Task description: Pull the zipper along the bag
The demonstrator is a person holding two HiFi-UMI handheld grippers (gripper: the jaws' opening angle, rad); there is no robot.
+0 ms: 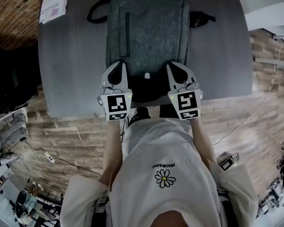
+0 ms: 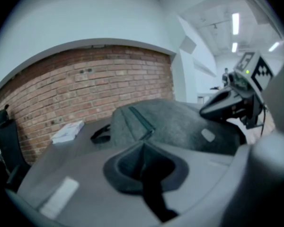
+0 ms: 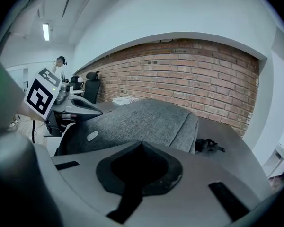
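Our left gripper [image 1: 117,65] and right gripper [image 1: 176,66], both pressed together and empty, hover over the near end of the grey fabric backpack [image 1: 154,32], whose dark zipper [image 1: 128,34] runs straight away from us, just ahead of the left.

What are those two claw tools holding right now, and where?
Nothing. The left gripper and the right gripper both have their fingers shut, empty, at the grey backpack.

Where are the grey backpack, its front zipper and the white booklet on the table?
grey backpack [image 1: 156,32], head view, middle of its front panel.
front zipper [image 1: 128,34], head view, midway along its dark line.
white booklet [image 1: 53,3], head view, its printed cover.
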